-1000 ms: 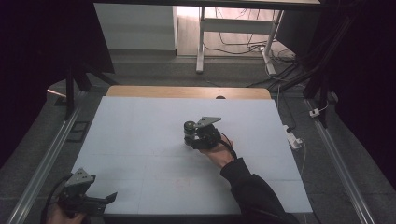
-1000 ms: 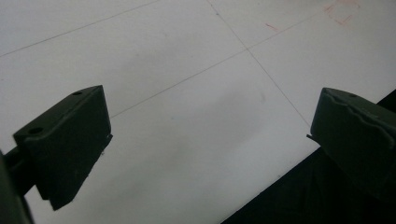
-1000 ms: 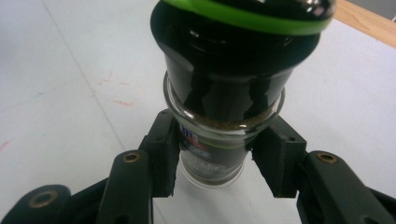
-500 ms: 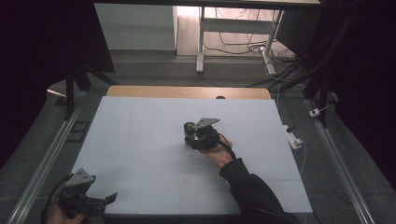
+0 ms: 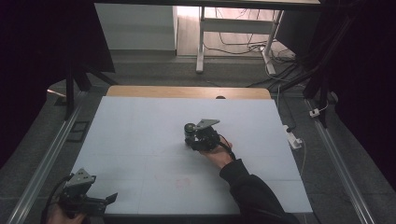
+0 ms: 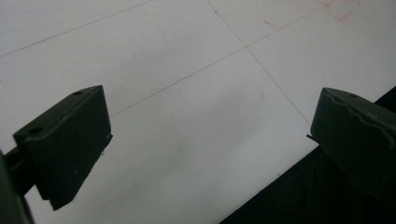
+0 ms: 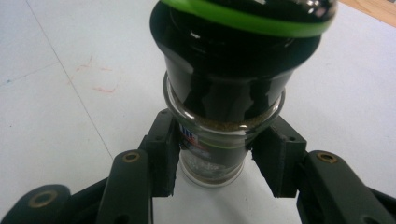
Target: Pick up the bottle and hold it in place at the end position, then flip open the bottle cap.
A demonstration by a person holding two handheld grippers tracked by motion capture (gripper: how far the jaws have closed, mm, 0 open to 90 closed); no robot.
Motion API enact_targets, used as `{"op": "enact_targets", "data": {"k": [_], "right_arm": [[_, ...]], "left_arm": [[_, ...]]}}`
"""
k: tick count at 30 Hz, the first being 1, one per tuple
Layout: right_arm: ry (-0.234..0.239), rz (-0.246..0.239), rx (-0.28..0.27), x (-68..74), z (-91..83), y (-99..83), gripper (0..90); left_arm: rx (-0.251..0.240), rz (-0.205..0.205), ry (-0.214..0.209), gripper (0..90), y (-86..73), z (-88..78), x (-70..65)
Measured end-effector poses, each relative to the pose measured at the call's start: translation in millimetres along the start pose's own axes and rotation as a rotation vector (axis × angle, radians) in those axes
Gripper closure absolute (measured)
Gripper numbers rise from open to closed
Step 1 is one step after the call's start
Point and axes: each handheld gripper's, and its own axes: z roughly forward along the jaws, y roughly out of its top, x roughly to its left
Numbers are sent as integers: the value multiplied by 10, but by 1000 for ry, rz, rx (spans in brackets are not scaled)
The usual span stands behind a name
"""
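Note:
A spice grinder point(image 7: 233, 70) with a black cap, a green ring and a glass body holding brown spice stands upright on the white table point(image 5: 140, 126). My right gripper point(image 7: 215, 156) is shut on its glass body, one jaw on each side. In the high view the spice grinder point(image 5: 189, 128) is near the table's middle, in front of the right gripper point(image 5: 191, 136), which a hand in a dark sleeve holds. My left gripper point(image 5: 111, 198) hovers at the near left corner, and in the left gripper view this left gripper point(image 6: 210, 133) is open with nothing between its jaws.
A wooden strip point(image 5: 187, 91) borders the table's far edge. Metal rails point(image 5: 51, 154) run along both sides. A white power strip point(image 5: 293, 138) lies off the right edge. Faint red marks point(image 7: 100, 77) are on the surface near the grinder.

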Motion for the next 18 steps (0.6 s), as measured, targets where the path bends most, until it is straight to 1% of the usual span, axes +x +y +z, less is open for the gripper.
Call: {"op": "enact_targets", "data": {"k": [3,6,12,15,16,18], "right_arm": [[2,1,1,-2,1,1,526],[4,3,-3,-8,1,-5,526],[5,2,-5,-9,1,-9,526],[7,2,-6,-13,2,-12,526],[8,3,-7,-14,2,-12,526],[9,3,-7,-15,3,-13,526]], "left_arm": [[-5,-2,-3,0,-2,-4,6],[-24,-16,-30,0,5,-9,17],[-39,-15,-57,0,23,-9,21],[-43,-10,-62,0,32,-9,18],[-49,2,-69,0,43,-6,18],[-52,9,-82,0,56,-6,21]]}}
